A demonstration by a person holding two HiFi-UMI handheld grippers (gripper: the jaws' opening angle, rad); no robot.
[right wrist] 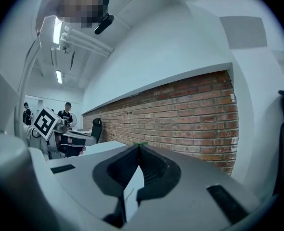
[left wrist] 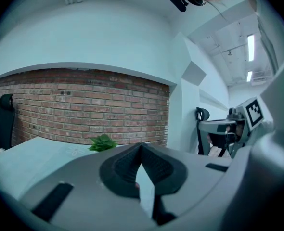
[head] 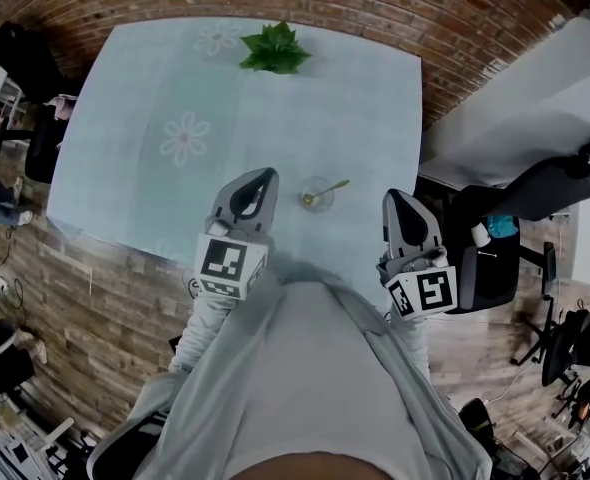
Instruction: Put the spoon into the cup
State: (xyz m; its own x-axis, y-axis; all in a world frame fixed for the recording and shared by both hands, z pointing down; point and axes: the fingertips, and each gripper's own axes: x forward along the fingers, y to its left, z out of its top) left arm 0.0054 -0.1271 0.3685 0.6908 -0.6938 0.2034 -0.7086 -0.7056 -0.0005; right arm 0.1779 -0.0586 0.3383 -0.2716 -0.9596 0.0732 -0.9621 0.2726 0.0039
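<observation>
— Head view: where was the spoon (head: pixel 331 188)?
— In the cup (head: pixel 313 196), centre frame, near the table's (head: pixel 355 118) lower edge; bare top ran up to the plant (head: pixel 273 48).
— Grippers?
— Both closed on nothing: left gripper (head: pixel 266 175) beside cup, right gripper (head: pixel 394 197) at table's right edge.

the table (head: pixel 135 88) is covered with a pale, matt cloth printed with faint flowers; the cup (head: pixel 316 194) is clear, glossy glass, and the spoon (head: pixel 335 185) looks like smooth yellowish-green plastic, though it is too small to be sure. the left gripper (left wrist: pixel 142 146) and the right gripper (right wrist: pixel 139 146) have matt grey plastic shells with dark, ribbed, rubbery pads (left wrist: pixel 157 165). the wall (left wrist: pixel 84 105) is rough red brick, and the plant (head: pixel 273 50) has smooth green leaves.
</observation>
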